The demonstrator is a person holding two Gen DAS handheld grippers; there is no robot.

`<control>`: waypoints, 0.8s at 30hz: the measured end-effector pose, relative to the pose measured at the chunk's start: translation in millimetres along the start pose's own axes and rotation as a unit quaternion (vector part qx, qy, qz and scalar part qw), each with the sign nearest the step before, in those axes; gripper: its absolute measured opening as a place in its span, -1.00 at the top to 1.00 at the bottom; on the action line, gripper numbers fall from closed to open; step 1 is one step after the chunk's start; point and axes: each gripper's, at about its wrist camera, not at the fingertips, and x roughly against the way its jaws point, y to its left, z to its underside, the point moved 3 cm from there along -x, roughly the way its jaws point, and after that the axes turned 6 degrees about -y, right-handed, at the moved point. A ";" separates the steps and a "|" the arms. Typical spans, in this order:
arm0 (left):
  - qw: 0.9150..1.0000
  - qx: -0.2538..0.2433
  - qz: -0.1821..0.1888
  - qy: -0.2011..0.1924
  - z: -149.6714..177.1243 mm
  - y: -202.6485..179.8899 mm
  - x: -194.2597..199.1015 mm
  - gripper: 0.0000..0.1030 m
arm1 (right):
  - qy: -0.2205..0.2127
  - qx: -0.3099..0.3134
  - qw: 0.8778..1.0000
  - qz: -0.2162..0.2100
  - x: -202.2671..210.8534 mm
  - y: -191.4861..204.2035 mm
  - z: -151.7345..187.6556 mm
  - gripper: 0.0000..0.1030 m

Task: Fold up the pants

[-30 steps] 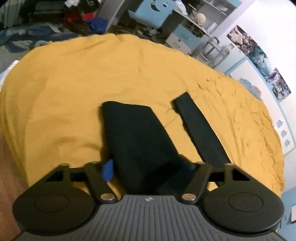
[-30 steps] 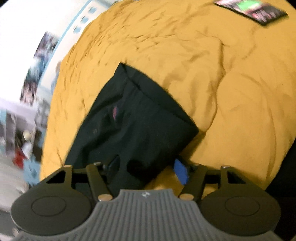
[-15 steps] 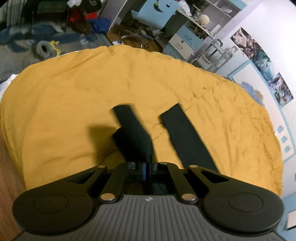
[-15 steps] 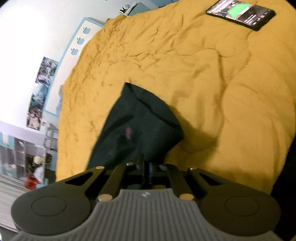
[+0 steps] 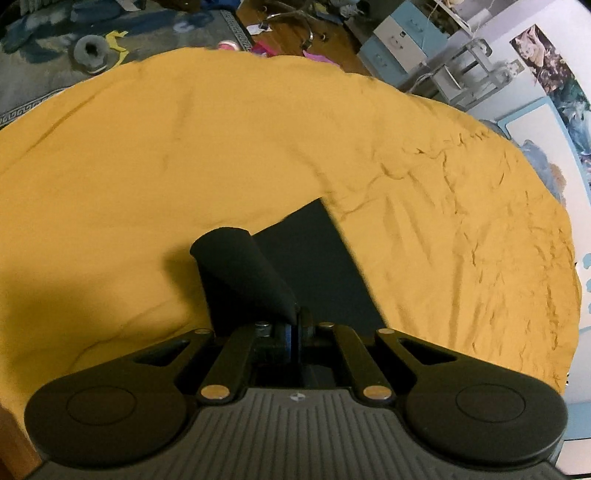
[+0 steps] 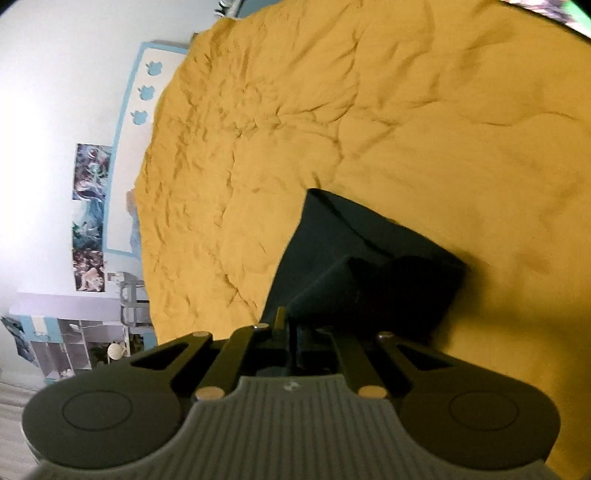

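Two tools are at work over a bed covered with a rumpled mustard-yellow bedspread (image 5: 184, 155). The left tool (image 5: 293, 326) has its fingers pressed together on a fold of the black pants (image 5: 240, 273), and the pinched cloth rises from the fingertips as a rounded, tube-like roll lifted off the bedspread. Just beside that roll, to its right, a flat leg of the pants (image 5: 317, 258) lies on the bed, running away from the camera to a squared end.

The right tool (image 6: 291, 328) is likewise clamped on the pants (image 6: 369, 273); the dark cloth fans out from its fingertips and drapes down onto the bedspread (image 6: 406, 129), with a seam or hem line running across the upper edge.

Beyond the far edge of the bed, the left wrist view shows a cluttered floor with a grey rug (image 5: 55, 74) and pale blue drawers (image 5: 395, 40). The right wrist view shows a white wall with posters (image 6: 90, 218) and a dark flat object (image 6: 546, 11) at the top edge, cut off by the frame.
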 end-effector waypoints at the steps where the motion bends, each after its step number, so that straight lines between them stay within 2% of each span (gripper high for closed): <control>1: 1.000 0.000 -0.003 0.002 -4.8 -7.3 -4.2 0.96 | 0.007 0.000 1.000 0.006 -12.5 6.7 -5.7 1.00; 4: 1.000 0.006 -0.013 0.020 -18.9 -27.9 -24.9 0.95 | 0.018 0.002 1.000 0.023 -49.8 23.1 -23.4 1.00; 6: 0.999 0.005 -0.029 0.026 -24.2 -37.7 -40.6 0.95 | 0.008 -0.002 0.999 0.034 -71.1 29.6 -34.6 1.00; 9: 0.998 0.008 -0.045 0.033 -24.9 -46.7 -66.3 0.95 | -0.004 0.006 0.998 0.055 -104.2 38.2 -48.0 1.00; 12: 0.998 0.010 -0.051 0.034 -23.3 -54.6 -87.3 0.95 | 0.004 0.016 0.997 0.072 -133.4 37.5 -53.7 1.00; 21: 0.997 -0.015 -0.072 0.022 -24.2 -63.7 -118.2 0.93 | 0.017 0.039 0.994 0.097 -176.5 27.8 -61.9 1.00; 23: 0.998 -0.011 -0.069 0.004 -29.0 -60.6 -115.5 0.89 | 0.018 0.036 0.995 0.095 -179.1 24.5 -63.5 1.00; 24: 0.998 -0.009 -0.065 -0.019 -33.5 -58.7 -110.9 0.83 | 0.015 0.034 0.995 0.090 -179.3 23.9 -63.6 1.00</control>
